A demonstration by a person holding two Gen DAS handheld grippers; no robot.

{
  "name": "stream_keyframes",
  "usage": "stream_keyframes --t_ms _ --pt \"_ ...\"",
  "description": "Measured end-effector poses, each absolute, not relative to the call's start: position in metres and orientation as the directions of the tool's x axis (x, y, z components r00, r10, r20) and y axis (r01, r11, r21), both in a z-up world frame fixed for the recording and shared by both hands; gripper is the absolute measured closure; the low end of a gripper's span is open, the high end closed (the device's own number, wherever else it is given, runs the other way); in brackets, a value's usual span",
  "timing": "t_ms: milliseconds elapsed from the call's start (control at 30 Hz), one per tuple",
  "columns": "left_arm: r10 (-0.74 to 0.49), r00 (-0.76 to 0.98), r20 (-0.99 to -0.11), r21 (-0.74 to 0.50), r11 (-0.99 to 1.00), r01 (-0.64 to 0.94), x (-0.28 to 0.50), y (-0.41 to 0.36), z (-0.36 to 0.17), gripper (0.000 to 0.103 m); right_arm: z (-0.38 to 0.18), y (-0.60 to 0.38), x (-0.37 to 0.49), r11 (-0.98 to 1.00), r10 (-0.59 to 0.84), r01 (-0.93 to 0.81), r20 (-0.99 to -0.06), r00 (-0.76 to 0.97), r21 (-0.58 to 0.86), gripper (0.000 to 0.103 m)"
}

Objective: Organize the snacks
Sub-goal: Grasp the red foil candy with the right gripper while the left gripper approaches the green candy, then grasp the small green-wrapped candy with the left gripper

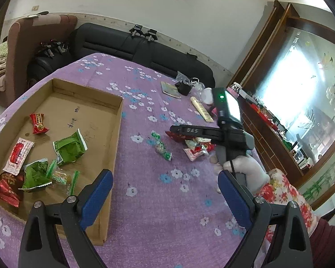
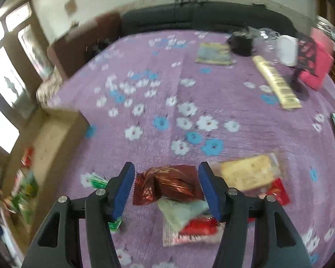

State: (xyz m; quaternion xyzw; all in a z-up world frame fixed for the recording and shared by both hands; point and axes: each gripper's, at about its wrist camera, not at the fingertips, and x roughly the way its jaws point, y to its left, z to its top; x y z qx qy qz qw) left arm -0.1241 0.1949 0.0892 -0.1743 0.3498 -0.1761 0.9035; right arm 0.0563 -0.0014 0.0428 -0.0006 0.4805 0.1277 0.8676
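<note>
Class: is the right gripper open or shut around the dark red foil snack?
Open. The right gripper straddles the dark red foil snack, with gaps beside both blue pads.

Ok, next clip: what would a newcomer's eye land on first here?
Probably the shiny dark-red foil snack sitting on the purple flowered tablecloth right between the fingers of the open right claw, which has not closed on it. Next, the shallow cardboard box to the left in the left wrist view, already holding red and green wrapped snacks, with the left claw open and empty beside it.
</note>
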Motion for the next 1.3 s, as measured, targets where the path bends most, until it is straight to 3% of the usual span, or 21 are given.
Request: stream_keyframes --t_ms 133,333,500,667,833,933,1033,1100,1200,1300 --pt "-0.439 0.686 -0.580 -0.441 0.877 0.188 -0.118 0.197 0.085 0.006 0.035 0.000 0.051 0.955 0.266 -0.247 -0.849 0.457 0.166 0.065" --pt "-0.443 0.665 -0.601 -0.443 0.877 0.184 -0.106 0.192 0.076 0.006 0.042 -0.001 0.014 0.939 0.316 -0.275 -0.830 0.459 0.205 0.066" --pt "-0.451 0.643 -0.619 -0.419 0.882 0.215 -0.091 0.175 0.074 0.006 0.061 -0.041 -0.029 0.919 0.392 -0.208 -0.736 0.552 0.334 0.066" --pt "-0.436 0.611 -0.661 -0.359 0.898 0.254 -0.062 0.139 0.067 0.006 0.060 -0.076 -0.042 0.919 0.365 -0.135 -0.669 0.647 0.371 0.065" --pt "-0.404 0.584 -0.704 -0.300 0.915 0.271 -0.031 0.106 0.053 0.006 0.051 -0.100 -0.033 0.909 0.361 -0.086 -0.665 0.653 0.408 0.065" --pt "-0.359 0.589 -0.724 -0.251 0.933 0.260 -0.008 0.090 0.043 0.017 0.053 -0.107 -0.033 0.905 0.365 -0.086 -0.657 0.660 0.416 0.065" --pt "-0.312 0.560 -0.768 -0.220 0.949 0.227 0.018 0.081 0.024 0.037 0.054 -0.106 -0.034 0.900 0.377 -0.094 -0.653 0.657 0.425 0.065" --pt "-0.272 0.554 -0.787 -0.176 0.959 0.221 0.024 0.077 0.015 0.064 0.054 -0.105 -0.034 0.896 0.386 -0.098 -0.649 0.656 0.433 0.065" --pt "-0.254 0.561 -0.788 -0.145 0.962 0.231 0.021 0.077 0.013 0.085 0.054 -0.105 -0.034 0.894 0.389 -0.099 -0.647 0.656 0.437 0.065" --pt "-0.271 0.554 -0.787 -0.166 0.958 0.233 0.015 0.080 0.014 0.087 0.054 -0.105 -0.034 0.894 0.388 -0.096 -0.648 0.655 0.438 0.065"
